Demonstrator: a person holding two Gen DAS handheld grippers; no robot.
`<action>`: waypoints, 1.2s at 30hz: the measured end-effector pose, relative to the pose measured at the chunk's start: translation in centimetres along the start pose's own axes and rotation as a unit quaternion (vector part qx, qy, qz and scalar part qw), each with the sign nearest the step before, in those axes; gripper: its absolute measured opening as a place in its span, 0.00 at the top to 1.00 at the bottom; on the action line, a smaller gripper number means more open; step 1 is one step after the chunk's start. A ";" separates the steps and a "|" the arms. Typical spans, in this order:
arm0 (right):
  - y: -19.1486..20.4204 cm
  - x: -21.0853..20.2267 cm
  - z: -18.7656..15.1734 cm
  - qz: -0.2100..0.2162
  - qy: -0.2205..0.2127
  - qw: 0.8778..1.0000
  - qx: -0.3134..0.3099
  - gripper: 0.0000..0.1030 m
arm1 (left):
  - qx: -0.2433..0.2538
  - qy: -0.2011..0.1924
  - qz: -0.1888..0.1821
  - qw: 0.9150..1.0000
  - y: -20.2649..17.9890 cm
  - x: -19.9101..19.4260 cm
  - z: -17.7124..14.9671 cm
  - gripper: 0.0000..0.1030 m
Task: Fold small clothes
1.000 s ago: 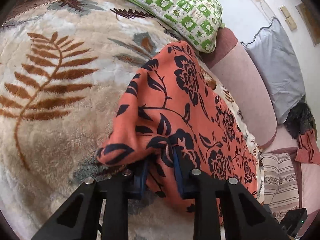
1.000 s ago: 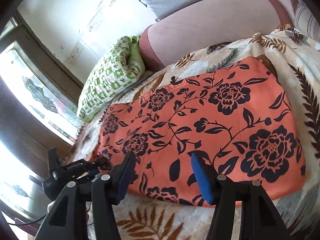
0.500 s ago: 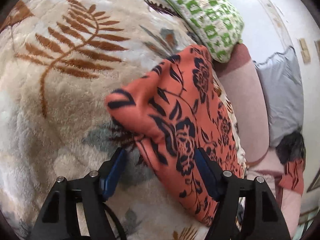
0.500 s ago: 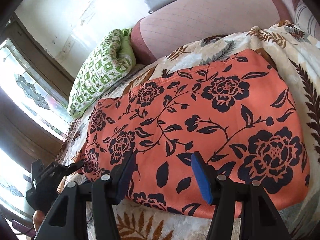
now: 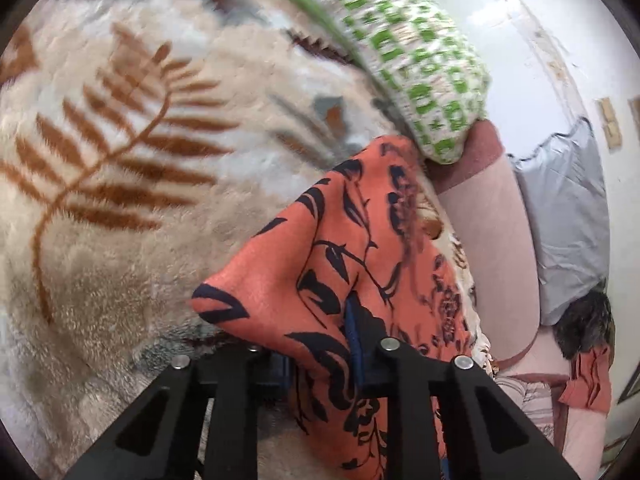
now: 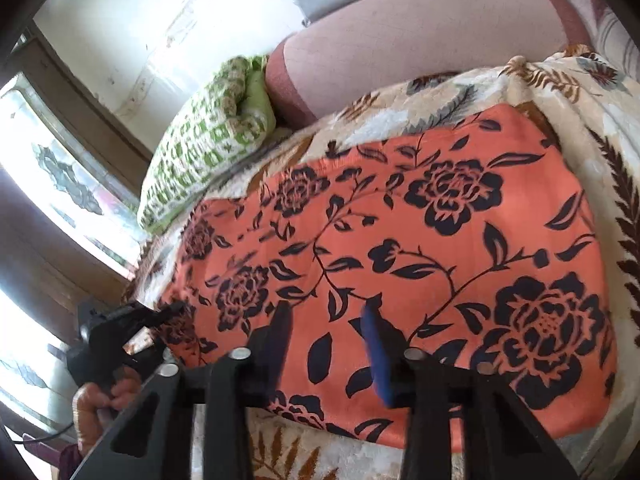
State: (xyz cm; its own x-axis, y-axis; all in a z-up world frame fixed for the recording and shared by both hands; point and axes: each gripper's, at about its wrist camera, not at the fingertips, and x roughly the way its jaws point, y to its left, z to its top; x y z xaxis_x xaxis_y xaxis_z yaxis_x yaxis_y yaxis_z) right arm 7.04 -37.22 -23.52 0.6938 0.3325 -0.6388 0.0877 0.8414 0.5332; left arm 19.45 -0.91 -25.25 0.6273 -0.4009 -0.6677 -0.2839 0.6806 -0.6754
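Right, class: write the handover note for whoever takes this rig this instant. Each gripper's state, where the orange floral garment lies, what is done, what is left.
Left gripper: shut on the orange floral garment at its left end, that corner lifted off the fern-print blanket.
Right gripper: open, holding nothing, above the garment's near edge.
Garment: otherwise flat on the blanket, below the green checked pillow and pink bolster.
Done: left corner gripped.
Left: probably grip with the right, carry the left end over to fold, then smooth it.
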 end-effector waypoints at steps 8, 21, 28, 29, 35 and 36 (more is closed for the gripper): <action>-0.9 1.8 -0.3 0.005 0.054 0.998 0.023 0.66 | 0.168 -0.056 -0.024 0.984 -9.7 -3.8 -2.5 0.86; -10.3 -7.8 2.1 0.049 -0.070 0.987 0.138 0.64 | 0.406 0.011 -0.060 0.912 -23.9 -0.8 -18.4 0.89; -17.2 -11.5 2.1 0.064 -0.124 0.962 0.235 0.62 | 0.477 0.149 -0.028 0.866 -23.1 6.7 -28.9 0.88; -17.7 -11.3 2.0 0.076 -0.121 0.957 0.251 0.60 | 0.478 0.149 -0.030 0.865 -22.8 6.5 -28.8 0.87; -16.7 -10.3 2.7 0.129 -0.095 0.954 0.254 0.28 | 0.516 0.083 -0.097 0.847 -22.5 -0.5 -24.5 0.42; -15.9 -9.9 2.9 0.129 -0.092 0.957 0.241 0.28 | 0.528 0.059 -0.105 0.841 -22.5 -1.8 -23.8 0.36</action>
State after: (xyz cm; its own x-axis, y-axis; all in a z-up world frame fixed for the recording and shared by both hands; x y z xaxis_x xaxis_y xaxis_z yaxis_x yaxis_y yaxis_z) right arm 0.87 -55.13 -24.07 0.8471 0.3853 -0.3660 0.1852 0.4314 0.8829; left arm 7.51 -30.11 -16.27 0.4888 -0.5954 -0.6376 0.6646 0.7276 -0.1700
